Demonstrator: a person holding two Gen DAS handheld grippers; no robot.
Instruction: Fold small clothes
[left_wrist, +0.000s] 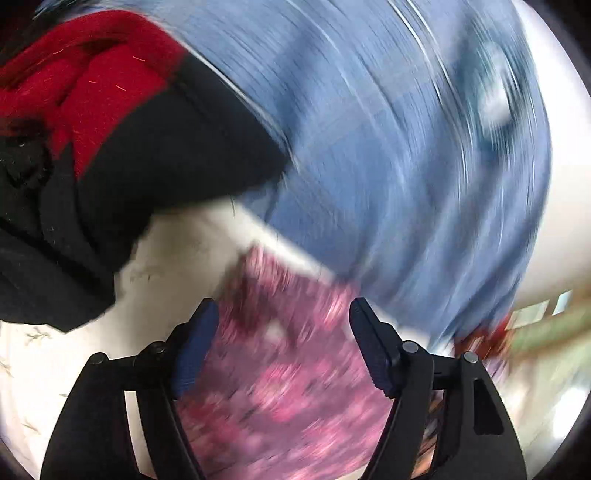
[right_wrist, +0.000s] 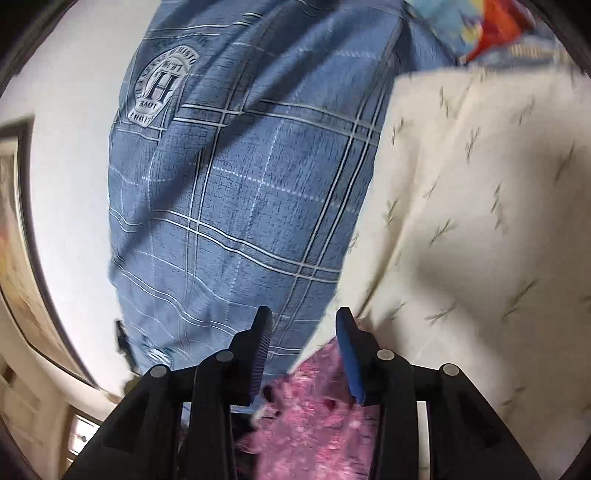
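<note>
A pink patterned cloth (left_wrist: 288, 373) lies under my left gripper (left_wrist: 282, 317), whose jaws stand wide apart over it, empty. The view is motion-blurred. The same pink cloth (right_wrist: 310, 417) lies below my right gripper (right_wrist: 304, 325), also open and empty. A blue plaid pillow (right_wrist: 240, 184) with a round crest badge (right_wrist: 160, 86) sits just ahead of the right gripper. It also shows blurred in the left wrist view (left_wrist: 406, 155).
A red and black garment pile (left_wrist: 85, 147) lies at the left. A cream bedsheet (right_wrist: 480, 221) with small leaf marks covers the surface. A colourful item (right_wrist: 487, 26) is at the far right. A dark-framed picture (right_wrist: 26, 240) hangs at the left.
</note>
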